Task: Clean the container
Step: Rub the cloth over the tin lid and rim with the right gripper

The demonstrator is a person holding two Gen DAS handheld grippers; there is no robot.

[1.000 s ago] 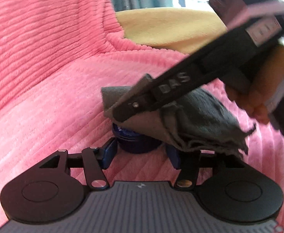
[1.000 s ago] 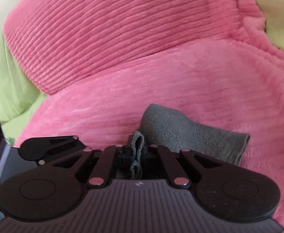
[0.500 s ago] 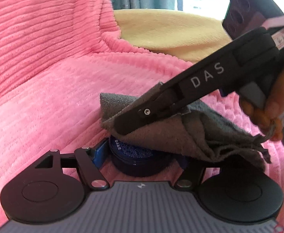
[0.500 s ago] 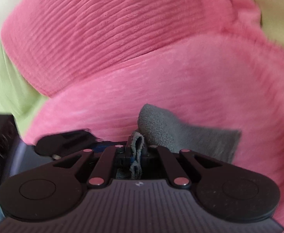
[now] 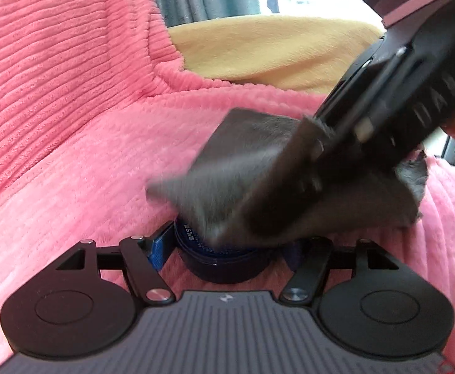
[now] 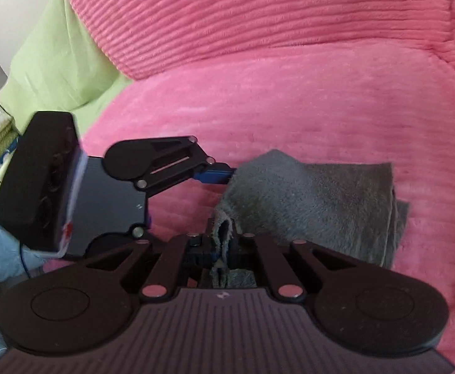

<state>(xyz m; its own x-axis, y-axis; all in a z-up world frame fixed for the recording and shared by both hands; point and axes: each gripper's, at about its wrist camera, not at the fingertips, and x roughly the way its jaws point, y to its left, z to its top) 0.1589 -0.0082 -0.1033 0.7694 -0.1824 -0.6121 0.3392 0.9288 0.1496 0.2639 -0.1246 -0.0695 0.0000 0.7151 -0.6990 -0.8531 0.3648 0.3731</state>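
Observation:
My left gripper (image 5: pixel 227 244) is shut on a small round dark blue container (image 5: pixel 224 265), held just above the pink ribbed blanket (image 5: pixel 71 162). My right gripper (image 5: pixel 277 215) comes in from the upper right, shut on a grey cloth (image 5: pixel 243 159) that lies pressed over the container's top and hides most of it. In the right wrist view the cloth (image 6: pixel 314 205) is pinched between my right gripper's (image 6: pixel 222 243) fingers and spreads forward; my left gripper (image 6: pixel 224 176) shows at the left, its blue tip running under the cloth.
The pink blanket (image 6: pixel 289 93) rises into a cushion behind. A yellow-tan cushion (image 5: pixel 274 50) lies beyond it, with curtains and a window further back. A green cover (image 6: pixel 59 62) lies to the left in the right wrist view.
My right gripper has swung with the cloth across the container's top and now points more steeply down. The left gripper and container have stayed put.

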